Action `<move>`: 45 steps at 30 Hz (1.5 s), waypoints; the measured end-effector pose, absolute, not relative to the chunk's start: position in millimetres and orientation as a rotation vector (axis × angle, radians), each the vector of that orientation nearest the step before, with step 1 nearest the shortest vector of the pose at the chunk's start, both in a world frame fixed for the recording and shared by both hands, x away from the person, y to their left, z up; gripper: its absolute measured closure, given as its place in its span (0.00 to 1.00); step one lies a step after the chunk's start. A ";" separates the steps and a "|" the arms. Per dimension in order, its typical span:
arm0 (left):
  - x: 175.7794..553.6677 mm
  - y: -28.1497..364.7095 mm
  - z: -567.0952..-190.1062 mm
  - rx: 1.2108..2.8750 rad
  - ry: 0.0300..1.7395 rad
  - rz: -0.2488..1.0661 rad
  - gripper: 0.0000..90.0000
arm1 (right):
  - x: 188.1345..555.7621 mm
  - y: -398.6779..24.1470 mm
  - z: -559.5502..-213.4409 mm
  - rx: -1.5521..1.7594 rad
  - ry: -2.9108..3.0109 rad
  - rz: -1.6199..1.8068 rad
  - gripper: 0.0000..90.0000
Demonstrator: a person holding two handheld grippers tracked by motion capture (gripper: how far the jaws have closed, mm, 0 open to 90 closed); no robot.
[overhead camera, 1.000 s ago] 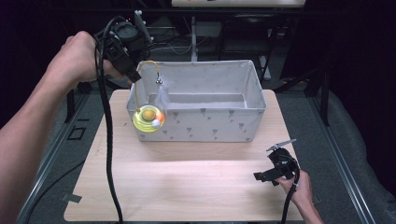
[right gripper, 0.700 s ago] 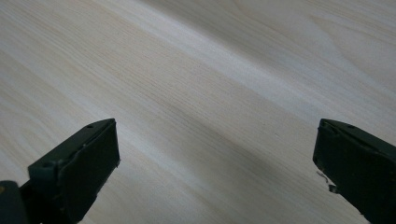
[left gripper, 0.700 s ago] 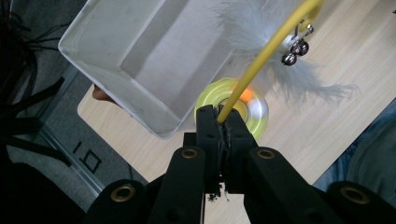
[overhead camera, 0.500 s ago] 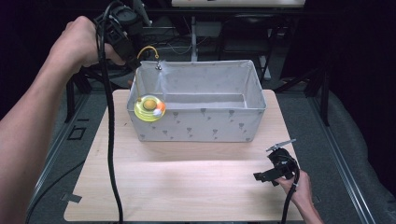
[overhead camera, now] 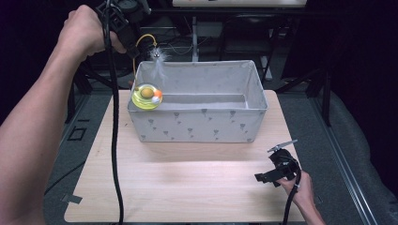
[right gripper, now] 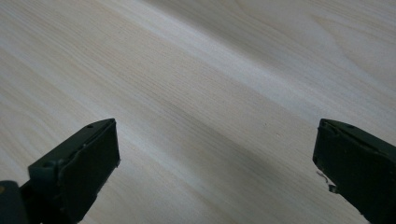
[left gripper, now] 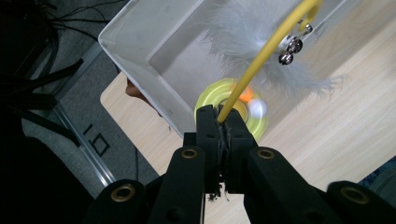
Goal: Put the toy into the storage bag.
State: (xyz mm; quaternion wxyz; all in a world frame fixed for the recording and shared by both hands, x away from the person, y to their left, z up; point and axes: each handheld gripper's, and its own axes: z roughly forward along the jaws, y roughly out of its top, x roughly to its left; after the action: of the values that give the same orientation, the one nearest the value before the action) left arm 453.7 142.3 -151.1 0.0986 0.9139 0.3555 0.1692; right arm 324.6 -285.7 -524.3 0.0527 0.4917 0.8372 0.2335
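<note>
My left gripper (overhead camera: 133,46) (left gripper: 221,116) is raised beyond the table's far left corner, shut on the yellow wand (overhead camera: 144,37) (left gripper: 261,60) of a cat toy. A grey feather (overhead camera: 159,70) (left gripper: 266,70) and small bells (left gripper: 290,45) hang from the wand's curved end. The toy's yellow-green disc (overhead camera: 146,97) (left gripper: 209,95), with an orange and a white ball, hangs at the left end wall of the grey fabric bin (overhead camera: 197,127) (left gripper: 135,70). My right gripper (overhead camera: 264,178) (right gripper: 215,158) is open just above the wooden table (overhead camera: 187,187) (right gripper: 187,70) at the near right, nothing between its fingers.
The bin stands on the far half of the table, its bare floor visible inside. A black cable (overhead camera: 114,140) trails from the left gripper down across the table's left side. Dark metal frame legs (overhead camera: 195,37) stand behind the bin. Grey floor surrounds the table.
The left hand has risen and moved away from me with the toy. The disc has lifted from the bin's front left corner up to its left rim. The right gripper has stayed put.
</note>
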 end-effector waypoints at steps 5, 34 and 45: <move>460.9 140.1 -153.7 2.699 1.073 0.515 0.98 | 324.5 -285.4 -524.1 1.488 2.548 0.706 0.00; 499.9 145.5 -166.5 2.604 1.178 0.516 0.98 | 324.1 -284.9 -524.9 1.485 2.548 0.714 0.01; 510.9 146.7 -184.4 2.596 1.185 0.522 0.98 | 323.9 -284.3 -524.9 1.489 2.555 0.719 0.01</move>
State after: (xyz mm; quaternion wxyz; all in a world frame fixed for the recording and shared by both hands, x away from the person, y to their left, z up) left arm 510.9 146.7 -184.4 0.1200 0.8884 0.4056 0.1787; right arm 323.9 -284.3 -524.9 0.0493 0.4886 0.8385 0.2359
